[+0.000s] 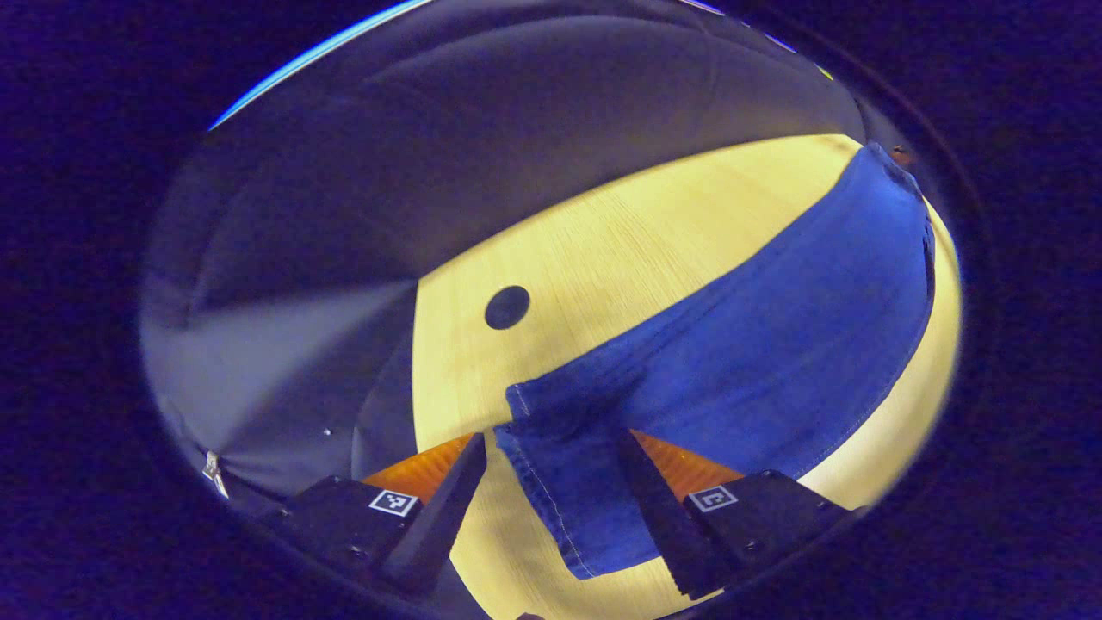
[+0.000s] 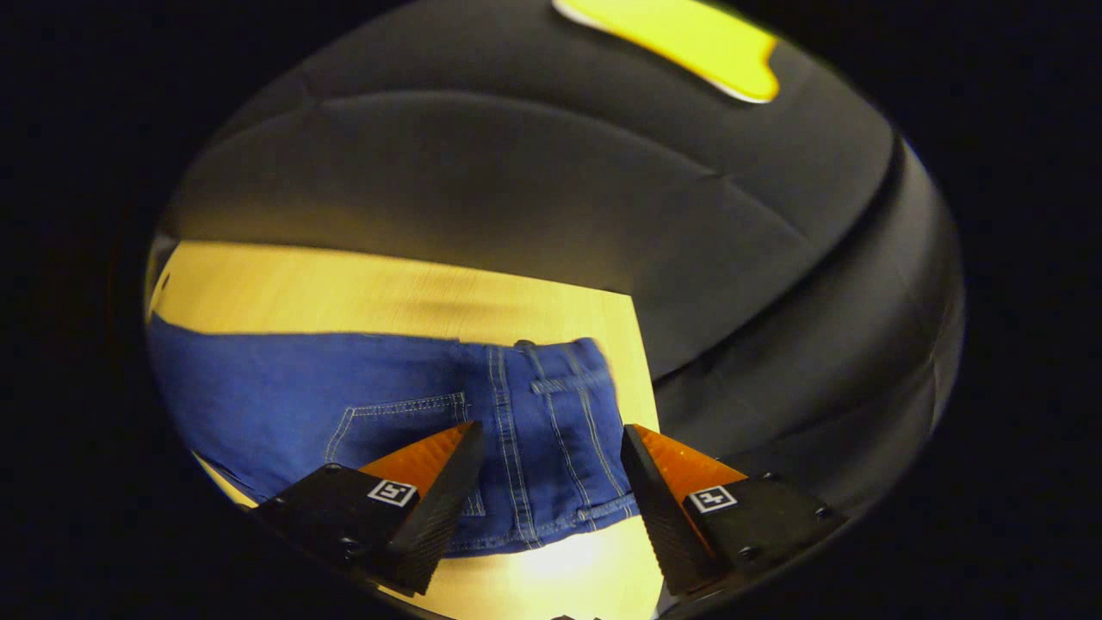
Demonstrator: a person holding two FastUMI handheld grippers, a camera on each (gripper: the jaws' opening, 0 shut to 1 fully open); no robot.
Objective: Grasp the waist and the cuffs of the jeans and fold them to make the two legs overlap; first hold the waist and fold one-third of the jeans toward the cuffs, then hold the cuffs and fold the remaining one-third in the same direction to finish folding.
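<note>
The wooden table (image 1: 603, 250) is spreading out ahead of both grippers, and the jeans (image 1: 758, 344) are lying flat on it. In the left gripper view, the cuffs (image 1: 551, 448) are sitting between the fingers of the left gripper (image 1: 551, 508), whose jaws are standing wide apart, gripping nothing; its right finger (image 1: 663, 508) is overlapping the denim, though contact cannot be told. A dark round hole (image 1: 506, 307) is showing in the tabletop ahead and to the left. In the right gripper view, the waist (image 2: 560, 448) is lying between the widely parted fingers of the right gripper (image 2: 551, 508), which is holding nothing. A back pocket (image 2: 396, 430) is lying just ahead of its left finger (image 2: 439, 508).
</note>
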